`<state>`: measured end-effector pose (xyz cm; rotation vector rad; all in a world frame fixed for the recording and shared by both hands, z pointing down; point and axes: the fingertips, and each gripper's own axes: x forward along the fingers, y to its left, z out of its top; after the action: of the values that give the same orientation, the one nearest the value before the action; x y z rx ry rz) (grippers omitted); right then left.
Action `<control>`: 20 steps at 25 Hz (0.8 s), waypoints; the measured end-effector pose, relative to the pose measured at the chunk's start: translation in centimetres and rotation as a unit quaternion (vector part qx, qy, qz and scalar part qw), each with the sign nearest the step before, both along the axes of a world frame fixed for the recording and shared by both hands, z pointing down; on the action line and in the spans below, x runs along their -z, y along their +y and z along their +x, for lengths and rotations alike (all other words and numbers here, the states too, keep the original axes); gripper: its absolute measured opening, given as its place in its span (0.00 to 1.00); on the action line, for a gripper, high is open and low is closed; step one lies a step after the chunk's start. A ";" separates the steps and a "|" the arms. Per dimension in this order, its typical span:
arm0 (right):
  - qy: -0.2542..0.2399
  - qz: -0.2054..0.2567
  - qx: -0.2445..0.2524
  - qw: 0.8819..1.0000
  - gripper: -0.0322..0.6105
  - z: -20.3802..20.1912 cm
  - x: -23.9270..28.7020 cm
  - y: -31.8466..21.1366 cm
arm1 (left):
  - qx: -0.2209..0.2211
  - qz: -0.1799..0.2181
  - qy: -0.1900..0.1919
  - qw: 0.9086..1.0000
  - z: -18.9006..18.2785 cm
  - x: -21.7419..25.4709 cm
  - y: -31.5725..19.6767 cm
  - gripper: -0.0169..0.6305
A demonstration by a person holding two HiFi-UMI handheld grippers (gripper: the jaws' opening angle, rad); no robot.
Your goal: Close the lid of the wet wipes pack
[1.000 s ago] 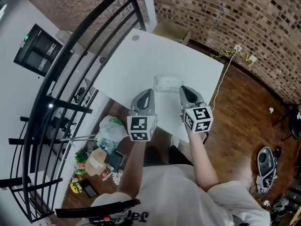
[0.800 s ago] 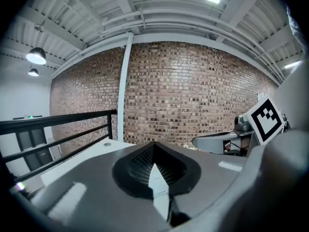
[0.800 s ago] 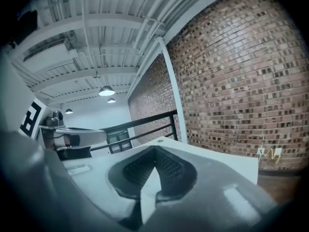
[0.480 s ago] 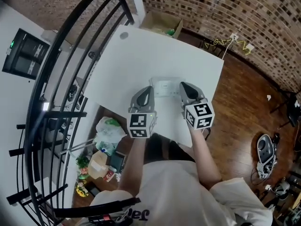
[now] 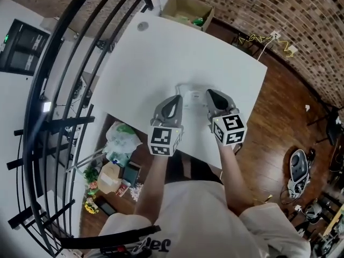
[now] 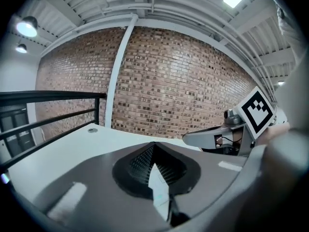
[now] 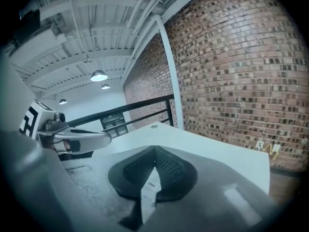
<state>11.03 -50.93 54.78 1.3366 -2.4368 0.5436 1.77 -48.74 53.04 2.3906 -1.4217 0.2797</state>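
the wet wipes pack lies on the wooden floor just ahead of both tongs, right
Not quite. The wet wipes pack lies on the white table, not on the wooden floor. The head view shows it there, just ahead of the left tongs and the right tongs.

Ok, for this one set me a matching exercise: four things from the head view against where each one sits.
Things
1. white wet wipes pack
2. open brown cardboard box
3. yellow cable
4. small grey round disc

Places
A. by the brick wall, over the wooden floor
B. near a far corner of the white table
C. past the table's far edge
D. on the table, between the left gripper and right gripper

Pairs: 1-D, 2-C, 3-A, 4-B
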 end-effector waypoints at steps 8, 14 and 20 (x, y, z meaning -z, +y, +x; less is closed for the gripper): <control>0.018 -0.040 0.003 0.999 0.03 -0.9 -3.4 -1.2 | -0.007 -0.021 0.009 1.000 -0.2 -2.1 -1.7 0.05; 0.026 -0.052 0.003 0.998 0.03 -1.4 -4.7 -0.6 | -0.016 -0.039 0.014 0.999 0.3 -4.0 -1.7 0.05; 0.039 -0.079 0.005 0.996 0.03 -1.8 -7.0 2.2 | -0.017 -0.047 0.015 0.999 0.6 -5.0 -1.7 0.05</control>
<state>9.25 -48.71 61.81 1.2555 -2.2849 0.6548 2.36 -50.43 58.08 2.3350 -1.3254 0.3107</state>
